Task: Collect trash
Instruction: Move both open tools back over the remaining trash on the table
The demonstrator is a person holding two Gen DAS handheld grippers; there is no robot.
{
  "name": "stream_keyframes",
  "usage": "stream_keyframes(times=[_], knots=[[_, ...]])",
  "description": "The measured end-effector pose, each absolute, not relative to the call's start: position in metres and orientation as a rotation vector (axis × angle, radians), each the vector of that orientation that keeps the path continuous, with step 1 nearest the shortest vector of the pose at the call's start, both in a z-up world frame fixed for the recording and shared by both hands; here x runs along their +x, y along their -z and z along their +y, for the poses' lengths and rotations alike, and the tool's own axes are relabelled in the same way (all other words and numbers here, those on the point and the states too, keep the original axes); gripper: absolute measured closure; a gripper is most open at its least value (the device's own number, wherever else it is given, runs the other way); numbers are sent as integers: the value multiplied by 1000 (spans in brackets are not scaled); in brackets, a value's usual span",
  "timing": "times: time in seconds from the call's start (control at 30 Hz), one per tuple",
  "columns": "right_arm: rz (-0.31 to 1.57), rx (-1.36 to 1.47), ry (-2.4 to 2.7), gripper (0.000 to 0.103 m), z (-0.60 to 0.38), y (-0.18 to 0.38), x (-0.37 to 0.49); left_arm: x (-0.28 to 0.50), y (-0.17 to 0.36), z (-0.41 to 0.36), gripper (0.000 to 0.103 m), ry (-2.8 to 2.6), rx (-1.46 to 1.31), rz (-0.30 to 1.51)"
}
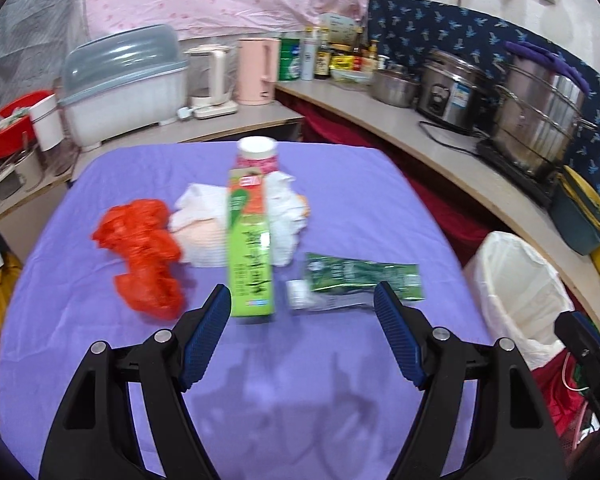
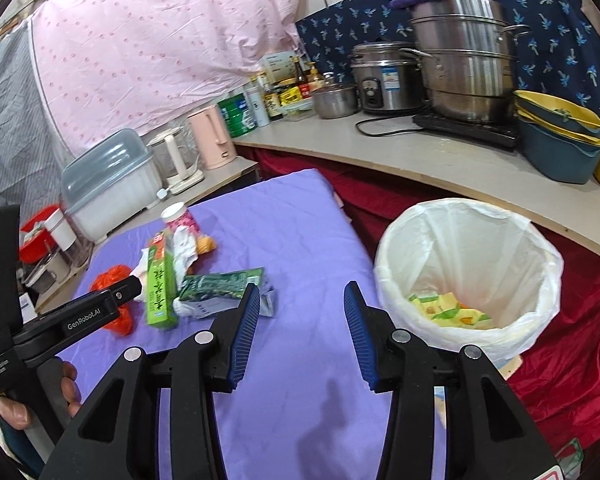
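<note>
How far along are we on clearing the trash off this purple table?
Partly done: the lined bin already holds yellow-green wrappers. Nothing is in hand; the left gripper and right gripper are both empty, the right one's jaws opening. Still on the table: red plastic bag, green carton, white tissues, green pouch, pink cup.

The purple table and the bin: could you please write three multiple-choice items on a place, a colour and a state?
1. Where is the bin?
A. on the table
B. beside the table, below the counter
C. on the counter

2. What colour is the crumpled plastic bag?
A. orange-red
B. blue
C. black

3. What is between the fingers of the left gripper?
A. the tall green box
B. a tissue
C. nothing

Key: B, the bin stands off the edge of the table; A, the bag is orange-red; C, open jaws show only cloth between them, short of the green box.
</note>
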State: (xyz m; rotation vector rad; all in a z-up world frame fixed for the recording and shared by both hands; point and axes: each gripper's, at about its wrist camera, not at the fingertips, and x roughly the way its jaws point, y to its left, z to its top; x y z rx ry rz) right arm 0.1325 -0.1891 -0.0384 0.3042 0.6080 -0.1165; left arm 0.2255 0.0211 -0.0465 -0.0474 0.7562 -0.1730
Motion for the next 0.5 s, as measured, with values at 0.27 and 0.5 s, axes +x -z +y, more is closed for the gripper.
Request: stream_keyframes(times=[0.27,0.5], knots=[[651,267,45,60,-141,48,156,237,65,81,33,68,-72,784],[682,238,-17,60,-99,56,180,253,83,126,33,7,-115,819]])
